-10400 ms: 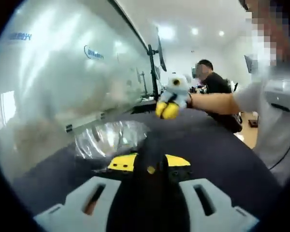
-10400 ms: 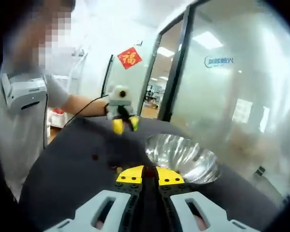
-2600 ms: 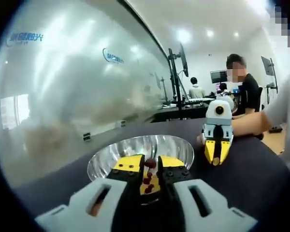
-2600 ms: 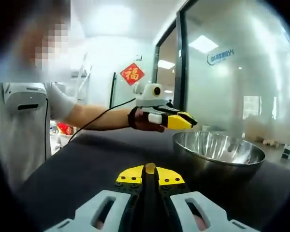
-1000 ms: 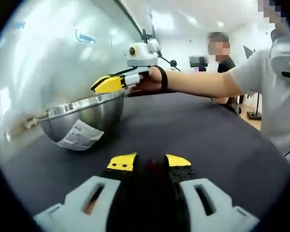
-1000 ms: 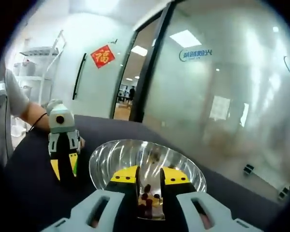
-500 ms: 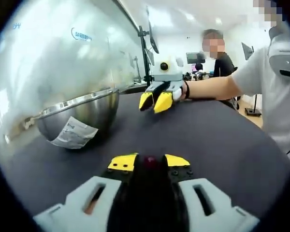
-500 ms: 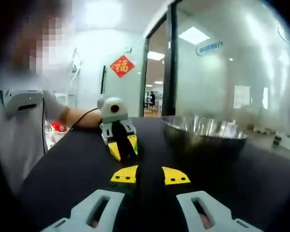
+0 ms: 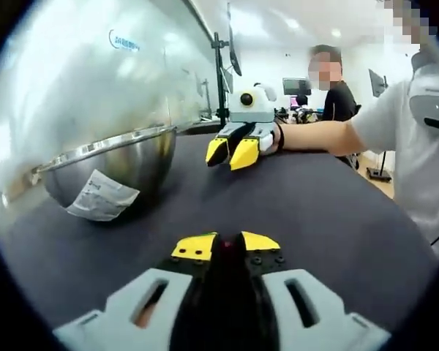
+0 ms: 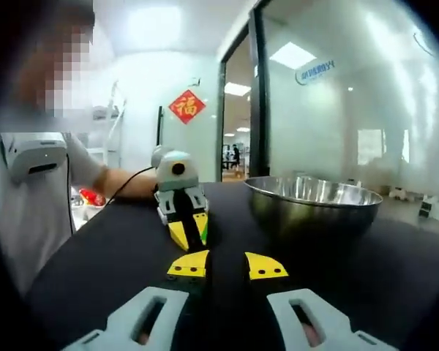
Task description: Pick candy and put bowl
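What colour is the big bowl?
Shiny silver metal bowl, best seen in the right gripper view.

Office/lab space: frosted glass partition [image 9: 95, 80] w/ blue logo [image 9: 124, 42] to the left of left claw, monitors on arms [image 9: 230, 51] and desks far ahead, seated person [image 9: 335, 88] at workstation, ceiling panel lights [image 10: 293, 55]. Beyond right claw: black-framed glass door [image 10: 238, 117], red paper decoration [image 10: 186, 106], white shelving [image 10: 106, 124].

In the left gripper view the left gripper [image 9: 225, 247] has its jaws nearly together on a small red candy [image 9: 225, 244], while the right gripper [image 10: 227, 265] holds its jaws slightly parted.
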Tool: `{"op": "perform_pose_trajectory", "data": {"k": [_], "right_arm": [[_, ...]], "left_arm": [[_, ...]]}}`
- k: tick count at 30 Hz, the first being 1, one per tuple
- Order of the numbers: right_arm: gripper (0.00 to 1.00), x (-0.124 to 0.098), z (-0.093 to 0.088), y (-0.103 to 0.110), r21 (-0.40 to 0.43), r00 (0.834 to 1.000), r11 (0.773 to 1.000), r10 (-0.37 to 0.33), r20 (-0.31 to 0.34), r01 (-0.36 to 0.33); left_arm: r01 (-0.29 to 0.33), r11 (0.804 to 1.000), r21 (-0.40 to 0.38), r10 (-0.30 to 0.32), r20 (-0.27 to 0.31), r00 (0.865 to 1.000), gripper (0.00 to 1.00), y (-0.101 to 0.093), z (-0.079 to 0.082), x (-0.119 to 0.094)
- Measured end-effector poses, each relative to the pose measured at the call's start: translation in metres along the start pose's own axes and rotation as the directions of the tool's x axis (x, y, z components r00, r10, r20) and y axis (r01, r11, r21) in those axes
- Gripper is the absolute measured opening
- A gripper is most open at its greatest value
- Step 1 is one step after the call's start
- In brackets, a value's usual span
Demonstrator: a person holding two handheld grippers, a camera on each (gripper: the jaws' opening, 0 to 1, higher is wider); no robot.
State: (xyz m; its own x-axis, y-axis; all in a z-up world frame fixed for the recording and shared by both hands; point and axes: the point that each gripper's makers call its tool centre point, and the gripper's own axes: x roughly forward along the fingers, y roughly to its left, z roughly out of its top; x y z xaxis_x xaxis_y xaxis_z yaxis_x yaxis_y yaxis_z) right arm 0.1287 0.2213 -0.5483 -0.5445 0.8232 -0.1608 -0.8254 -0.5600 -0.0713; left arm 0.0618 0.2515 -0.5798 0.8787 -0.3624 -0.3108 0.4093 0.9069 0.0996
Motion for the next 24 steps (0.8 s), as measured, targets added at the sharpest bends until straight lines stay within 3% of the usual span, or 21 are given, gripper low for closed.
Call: {"op": "perform_pose_trajectory", "data": {"k": [6, 7, 8, 10, 14, 16, 19, 22, 24], "right_arm": [[0.12, 0.001, -0.002, 0.001, -0.006, 1.0, 1.0, 0.001, -0.009, -0.001], [0.12, 0.001, -0.002, 0.001, -0.005, 1.0, 1.0, 0.001, -0.008, -0.001], [0.12, 0.001, -0.001, 0.001, -0.005, 1.0, 1.0, 0.001, -0.008, -0.001], [0.12, 0.001, -0.002, 0.001, -0.005, 1.0, 1.0, 0.0, -0.01, 0.0], [0.12, 0.001, -0.003, 0.0, -0.004, 1.0, 1.0, -0.004, -0.014, 0.004], [0.12, 0.001, -0.003, -0.001, -0.002, 1.0, 1.0, -0.009, -0.014, 0.009], [0.12, 0.0, -0.001, -0.003, -0.001, 1.0, 1.0, -0.019, -0.008, 0.019], [0.12, 0.0, -0.001, -0.005, 0.0, 1.0, 1.0, -0.022, -0.005, 0.022], [0.12, 0.001, -0.001, -0.006, 0.0, 1.0, 1.0, -0.023, -0.006, 0.023]], "left_arm": [[-0.018, 1.0, 0.005, 0.018, 0.003, 1.0, 0.02, 0.005, 0.002, -0.004], [-0.032, 0.999, -0.007, 0.032, 0.028, 0.999, 0.02, 0.007, 0.009, -0.006], [-0.035, 0.999, -0.029, 0.037, 0.06, 0.998, 0.02, 0.009, 0.016, -0.008], [-0.011, 0.993, -0.115, 0.031, 0.173, 0.984, 0.02, 0.01, 0.047, -0.015], [-0.03, 0.994, -0.107, 0.057, 0.257, 0.965, 0.02, 0.034, 0.1, -0.031], [-0.06, 0.995, -0.08, 0.079, 0.255, 0.964, 0.02, 0.05, 0.115, -0.032], [-0.08, 0.993, -0.089, 0.099, 0.233, 0.967, 0.02, 0.076, 0.126, -0.028], [-0.091, 0.989, -0.117, 0.113, 0.192, 0.975, 0.02, 0.098, 0.125, -0.022], [-0.139, 0.984, -0.108, 0.154, 0.15, 0.977, 0.02, 0.117, 0.119, -0.017]]}}
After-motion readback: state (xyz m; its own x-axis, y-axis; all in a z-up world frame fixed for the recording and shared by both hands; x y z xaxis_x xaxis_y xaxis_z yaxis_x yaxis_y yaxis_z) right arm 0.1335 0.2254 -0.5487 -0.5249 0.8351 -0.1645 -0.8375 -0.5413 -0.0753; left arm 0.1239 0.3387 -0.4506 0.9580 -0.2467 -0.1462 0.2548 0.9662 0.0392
